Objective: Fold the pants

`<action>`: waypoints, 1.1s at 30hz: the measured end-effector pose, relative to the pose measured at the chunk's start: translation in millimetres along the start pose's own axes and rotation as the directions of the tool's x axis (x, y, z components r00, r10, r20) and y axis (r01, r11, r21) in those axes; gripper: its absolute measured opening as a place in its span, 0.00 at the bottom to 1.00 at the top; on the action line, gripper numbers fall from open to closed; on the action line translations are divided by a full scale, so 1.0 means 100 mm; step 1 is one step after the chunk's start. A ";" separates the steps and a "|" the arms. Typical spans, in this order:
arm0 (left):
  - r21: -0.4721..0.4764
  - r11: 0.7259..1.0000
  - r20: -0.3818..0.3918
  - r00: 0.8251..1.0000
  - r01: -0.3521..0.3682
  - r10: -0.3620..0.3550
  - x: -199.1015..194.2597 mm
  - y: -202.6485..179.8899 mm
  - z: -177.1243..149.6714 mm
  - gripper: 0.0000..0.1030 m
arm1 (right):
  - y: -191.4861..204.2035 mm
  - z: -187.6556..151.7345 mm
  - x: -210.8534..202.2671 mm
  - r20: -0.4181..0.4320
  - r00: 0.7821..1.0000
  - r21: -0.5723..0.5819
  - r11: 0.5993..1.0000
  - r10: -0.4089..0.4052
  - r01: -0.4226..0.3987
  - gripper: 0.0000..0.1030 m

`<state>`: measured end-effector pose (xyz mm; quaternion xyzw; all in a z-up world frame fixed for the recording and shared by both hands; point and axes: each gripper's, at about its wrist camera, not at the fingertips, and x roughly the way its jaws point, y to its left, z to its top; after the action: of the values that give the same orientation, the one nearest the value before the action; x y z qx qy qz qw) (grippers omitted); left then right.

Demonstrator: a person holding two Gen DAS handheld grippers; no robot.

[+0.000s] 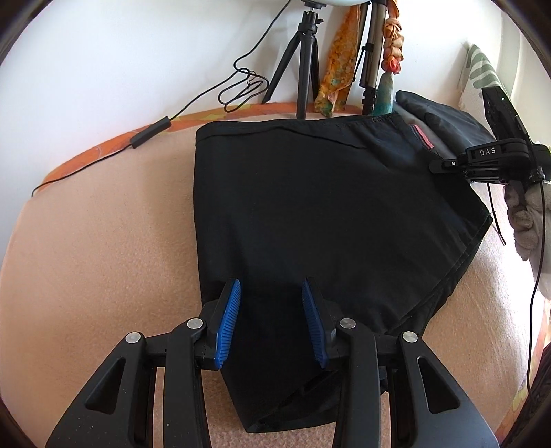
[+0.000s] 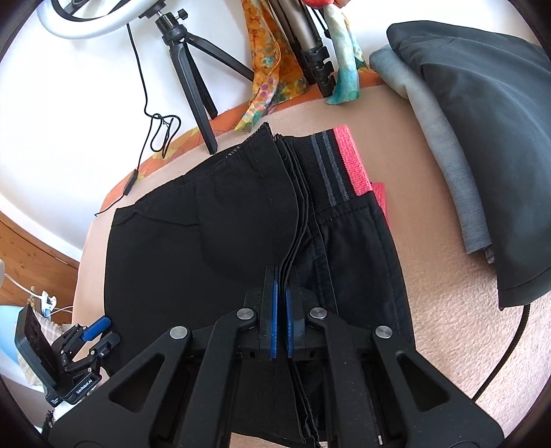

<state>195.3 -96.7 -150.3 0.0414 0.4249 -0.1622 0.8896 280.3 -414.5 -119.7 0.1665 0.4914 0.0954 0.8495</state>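
Note:
Black pants (image 1: 327, 213) lie folded on the peach blanket (image 1: 103, 241), with a pink-edged striped waistband (image 2: 339, 165) under the top layers. My left gripper (image 1: 272, 286) is open, its blue pads (image 1: 229, 320) resting over the near edge of the pants. My right gripper (image 2: 280, 286) is shut on the stacked edge of the black pants (image 2: 206, 234), the layers pinched between its blue pads (image 2: 273, 317). The right gripper also shows at the far right of the left wrist view (image 1: 437, 167). The left gripper also shows at the lower left of the right wrist view (image 2: 103, 325).
A black tripod (image 1: 303, 69) and ring light (image 2: 86, 24) stand at the back by the wall, with a cable (image 1: 148, 138) across the blanket. Colourful scarves (image 1: 339, 69) hang behind. Folded dark and grey clothes (image 2: 482, 138) lie at the right.

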 end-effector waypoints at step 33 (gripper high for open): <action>-0.660 0.670 0.159 0.935 0.339 -0.317 -0.11 0.73 -0.29 0.45 | 2.02 0.08 0.49 -0.173 0.961 -0.277 0.926 0.215 -0.257 0.38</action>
<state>191.3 -18.8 -165.0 -0.3650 0.4408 -0.1538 0.8055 312.1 -212.5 -79.4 0.0882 0.5058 0.2812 0.8107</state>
